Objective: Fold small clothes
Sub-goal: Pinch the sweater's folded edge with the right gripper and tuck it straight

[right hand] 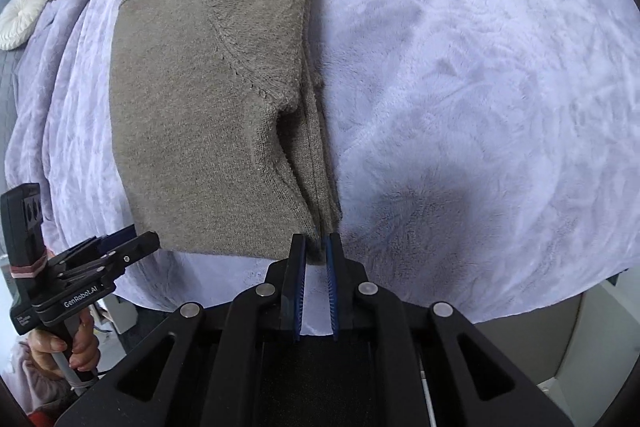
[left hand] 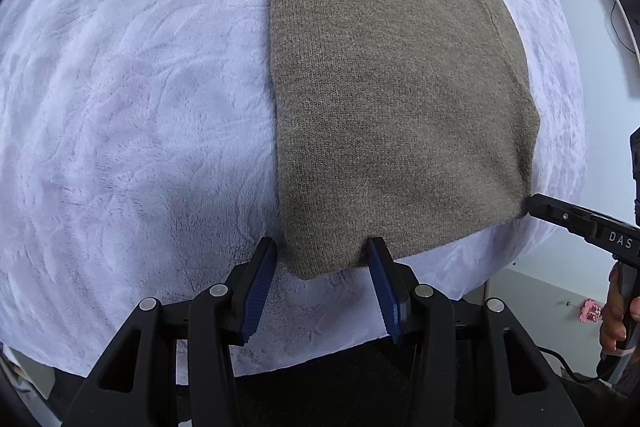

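Lying flat on the lilac blanket (right hand: 460,67), the sweater (right hand: 208,99) already has its sides folded in, making a long narrow panel; judging by that, the crosswise fold from the hem is what remains. At its six o'clock edge both tools wait. The right gripper (right hand: 316,247) has its fingers almost together, nipping the hem corner. The left gripper (left hand: 322,255) stands half open around the other corner, pads not pressing. Writing shows on the tools: "DAS" on the right, "GenRobot.AI" on the left. A round cushion (right hand: 22,17) sits far off at ten o'clock.
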Available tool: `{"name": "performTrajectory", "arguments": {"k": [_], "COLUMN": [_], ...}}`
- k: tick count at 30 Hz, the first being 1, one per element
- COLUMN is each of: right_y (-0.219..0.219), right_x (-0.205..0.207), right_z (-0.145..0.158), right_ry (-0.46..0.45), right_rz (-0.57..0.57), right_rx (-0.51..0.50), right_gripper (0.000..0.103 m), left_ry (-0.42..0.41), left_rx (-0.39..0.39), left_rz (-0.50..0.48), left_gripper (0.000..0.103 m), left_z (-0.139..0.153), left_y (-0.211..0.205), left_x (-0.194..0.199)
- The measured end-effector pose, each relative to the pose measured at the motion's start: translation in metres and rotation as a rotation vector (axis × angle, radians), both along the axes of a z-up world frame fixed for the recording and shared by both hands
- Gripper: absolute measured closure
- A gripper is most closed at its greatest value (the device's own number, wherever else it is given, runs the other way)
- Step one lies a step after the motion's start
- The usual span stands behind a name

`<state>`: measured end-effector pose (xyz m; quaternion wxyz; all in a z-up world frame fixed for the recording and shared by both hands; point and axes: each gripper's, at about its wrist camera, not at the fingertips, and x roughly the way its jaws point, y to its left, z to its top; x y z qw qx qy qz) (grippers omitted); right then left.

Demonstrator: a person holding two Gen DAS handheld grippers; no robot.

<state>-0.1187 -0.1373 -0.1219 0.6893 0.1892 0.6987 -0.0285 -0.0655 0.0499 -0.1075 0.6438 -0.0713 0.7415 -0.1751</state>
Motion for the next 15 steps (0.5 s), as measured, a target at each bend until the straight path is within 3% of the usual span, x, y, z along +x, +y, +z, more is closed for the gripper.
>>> {"name": "performTrajectory", "arguments": {"k": [8, 10, 11, 12, 13, 15], "right_y": [0.003, 0.003, 0.005, 0.008, 0.010, 0.013], "right_x": [0.010, 0.018, 0.022, 0.027, 0.031, 0.037], "right_z": [0.015, 0.022, 0.025, 0.029, 0.033, 0.040], "right_ry": [-0.046, -0.068, -0.079, -0.094, -0.108, -0.131], "right_rz": [-0.039, -0.033, -0.030, -0.027, -0.024, -0.015], "right_rx": [-0.016, -0.019, -0.020, -0.021, -0.021, -0.021], "right_gripper": [0.091, 0.087, 0.079, 0.073, 0.061, 0.059], "left_ry": [-0.117, -0.139, -0.158, -0.180, -0.200, -0.213], "left_rx": [0.098, 0.115, 0.123, 0.133, 0.137, 0.136], "left_rz": [-0.024, -0.017, -0.006, 0.006, 0.013, 0.018], "left_gripper": [0.054, 0.039, 0.019, 0.012, 0.012, 0.012], "left_z": [0.039, 0.050, 0.056, 0.062, 0.067, 0.075], "left_y": [-0.002, -0.003, -0.003, -0.003, -0.004, -0.007], "left_x": [0.013, 0.021, 0.025, 0.028, 0.030, 0.036]}}
